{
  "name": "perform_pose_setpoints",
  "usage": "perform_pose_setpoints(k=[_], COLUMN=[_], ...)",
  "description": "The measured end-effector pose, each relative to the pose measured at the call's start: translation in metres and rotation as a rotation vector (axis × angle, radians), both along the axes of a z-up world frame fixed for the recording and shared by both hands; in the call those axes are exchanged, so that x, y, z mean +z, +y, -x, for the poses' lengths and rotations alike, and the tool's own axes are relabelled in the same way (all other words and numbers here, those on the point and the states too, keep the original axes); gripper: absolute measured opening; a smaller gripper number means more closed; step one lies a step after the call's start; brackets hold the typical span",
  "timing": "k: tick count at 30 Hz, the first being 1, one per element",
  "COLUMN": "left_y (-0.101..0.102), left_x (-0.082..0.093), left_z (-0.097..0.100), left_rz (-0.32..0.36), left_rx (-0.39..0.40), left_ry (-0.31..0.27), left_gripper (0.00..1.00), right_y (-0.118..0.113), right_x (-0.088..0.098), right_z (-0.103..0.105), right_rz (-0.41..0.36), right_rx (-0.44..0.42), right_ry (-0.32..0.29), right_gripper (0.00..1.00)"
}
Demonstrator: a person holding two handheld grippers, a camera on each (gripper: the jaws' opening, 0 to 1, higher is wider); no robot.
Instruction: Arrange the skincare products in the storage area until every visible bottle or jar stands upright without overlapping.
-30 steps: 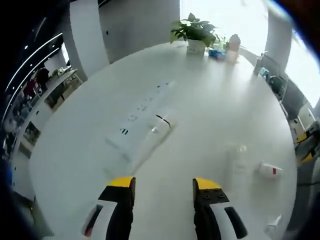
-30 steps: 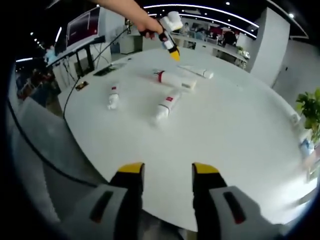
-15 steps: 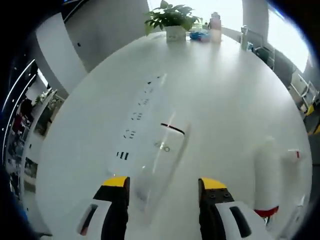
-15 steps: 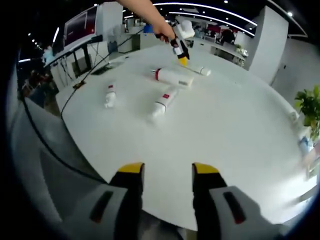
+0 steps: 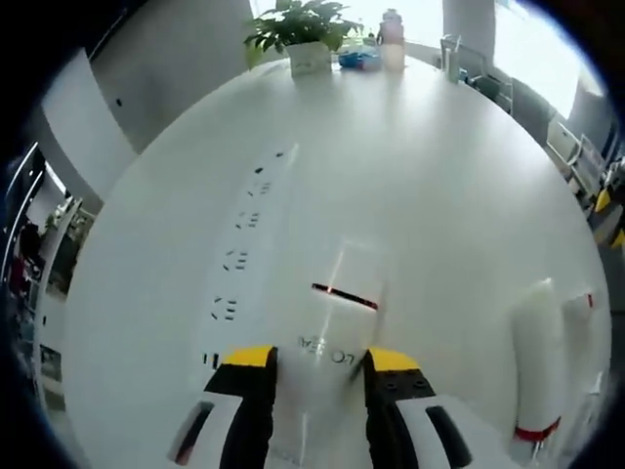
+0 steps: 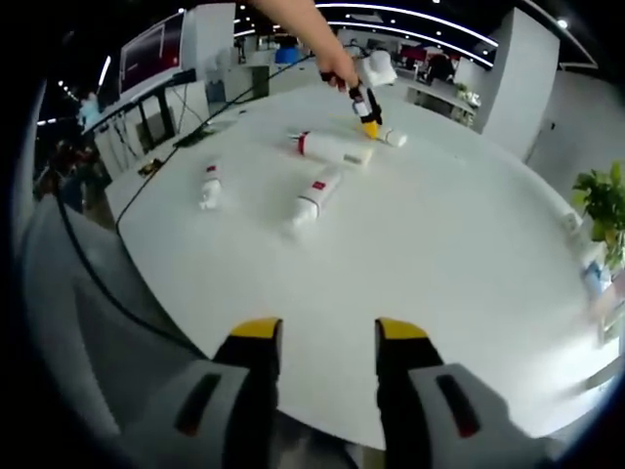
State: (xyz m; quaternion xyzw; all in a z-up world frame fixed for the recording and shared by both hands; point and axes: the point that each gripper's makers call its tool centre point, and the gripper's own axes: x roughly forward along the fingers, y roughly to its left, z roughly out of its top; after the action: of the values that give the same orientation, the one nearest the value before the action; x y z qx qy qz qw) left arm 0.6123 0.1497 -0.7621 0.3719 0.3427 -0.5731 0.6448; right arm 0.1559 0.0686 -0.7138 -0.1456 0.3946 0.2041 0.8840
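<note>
Progress looks close to nil: every skincare product that can be made out on the round white table [image 6: 469,293] lies flat, none upright.

Seen in the left gripper view, the left gripper [image 5: 317,360] has its yellow-tipped jaws on either side of a clear, glassy bottle with a thin dark-and-red band [image 5: 337,322], lying on its side along the jaw line. Whether the jaws already pinch it or merely straddle it, I cannot tell. A white tube with a red band near its cap [image 5: 537,357] lies flat off to that view's right, another white product just beside it at the edge.

From the right gripper view, the right gripper [image 6: 317,337] hangs spread apart and empty over the near table edge, well away from the products. Across the table lie 3 more: a small white bottle [image 6: 209,186], a white tube with a red label [image 6: 314,198] and a wide white tube with a red cap end [image 6: 335,149].

Left to do, as I judge it: stand all of them up, spaced apart.
</note>
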Motion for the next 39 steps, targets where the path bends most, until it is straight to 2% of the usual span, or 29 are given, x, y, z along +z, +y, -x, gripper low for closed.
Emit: perform_pose_setpoints(k=[1,3,4,5,6,8,11,13,14,17,19,21,23,24,27,31,33,34,36,37,38,39], left_y=[0.002,0.006,0.003,0.003,-0.001,-0.002,-0.002,-0.001,-0.001,-0.002,-0.003,-0.002,-0.005,-0.005,-0.005,-0.001,0.005,0.009,0.013,0.015,0.016,0.018], left_x=[-0.002,-0.002,-0.007,-0.009,0.003,0.014,0.021,0.025,0.022,0.032,0.047,0.051,0.074,0.075,0.094,0.119,0.133,0.134,0.143,0.15,0.151,0.157], left_z=[-0.001,0.005,0.019,0.029,0.051,0.073,0.093,0.1,0.091,0.091,0.101,0.101,0.118,0.113,0.128,0.157,0.175,0.175,0.19,0.203,0.208,0.226], left_rz=[-0.02,-0.059,-0.075,-0.089,-0.089,-0.106,-0.123,-0.122,-0.11,-0.11,-0.111,-0.113,-0.079,-0.067,-0.034,-0.013,-0.011,-0.011,-0.007,0.001,0.002,0.008], left_rx=[0.026,-0.034,-0.048,-0.032,-0.026,-0.033,-0.019,-0.054,-0.061,-0.058,-0.082,-0.081,-0.093,-0.095,-0.116,-0.139,-0.151,-0.151,-0.158,-0.149,-0.146,-0.152], left_ry=[0.004,0.001,-0.006,0.014,0.017,0.044,0.066,0.063,0.054,0.05,0.046,0.024,0.016,0.012,-0.013,-0.051,-0.089,-0.098,-0.125,-0.136,-0.137,-0.148], left_gripper=[0.35,0.32,0.32,0.31,0.29,0.27,0.23,0.2,0.2,0.18,0.18,0.18,0.18,0.18,0.18,0.18,0.18,0.18,0.18,0.19,0.19,0.19], right_y=[0.0,0.0,0.001,0.001,0.001,0.001,0.0,0.0,0.0,0.001,0.001,0.001,0.001,0.002,0.004,0.007,0.008,0.009,0.011,0.013,0.014,0.023], right_x=[0.0,0.0,-0.001,-0.001,0.0,0.0,0.001,0.001,0.001,0.001,0.002,0.002,0.005,0.006,0.01,0.015,0.018,0.02,0.022,0.022,0.022,0.025], right_z=[0.0,0.0,0.0,0.0,0.0,0.0,0.0,0.0,0.0,0.0,0.0,0.0,0.0,-0.001,-0.002,-0.003,-0.003,-0.004,-0.005,-0.005,-0.005,-0.002], right_rz=[-0.002,-0.003,-0.001,-0.001,-0.001,-0.001,0.001,0.003,0.005,0.007,0.008,0.006,0.0,-0.007,-0.029,-0.054,-0.069,-0.079,-0.1,-0.124,-0.134,-0.182], right_rx=[-0.001,0.0,0.002,0.004,0.004,0.002,0.003,0.006,0.007,0.01,0.013,0.015,0.013,0.011,0.007,0.008,0.006,0.003,0.002,0.001,0.002,0.016], right_ry=[0.001,0.0,0.0,0.003,0.0,-0.003,-0.005,-0.006,-0.006,-0.007,-0.007,-0.006,-0.009,-0.01,-0.015,-0.029,-0.033,-0.037,-0.043,-0.039,-0.035,-0.024], right_gripper=[0.39,0.39,0.39,0.39,0.39,0.39,0.39,0.39,0.39,0.39,0.39,0.39,0.39,0.39,0.4,0.41,0.42,0.42,0.43,0.43,0.45,0.46])
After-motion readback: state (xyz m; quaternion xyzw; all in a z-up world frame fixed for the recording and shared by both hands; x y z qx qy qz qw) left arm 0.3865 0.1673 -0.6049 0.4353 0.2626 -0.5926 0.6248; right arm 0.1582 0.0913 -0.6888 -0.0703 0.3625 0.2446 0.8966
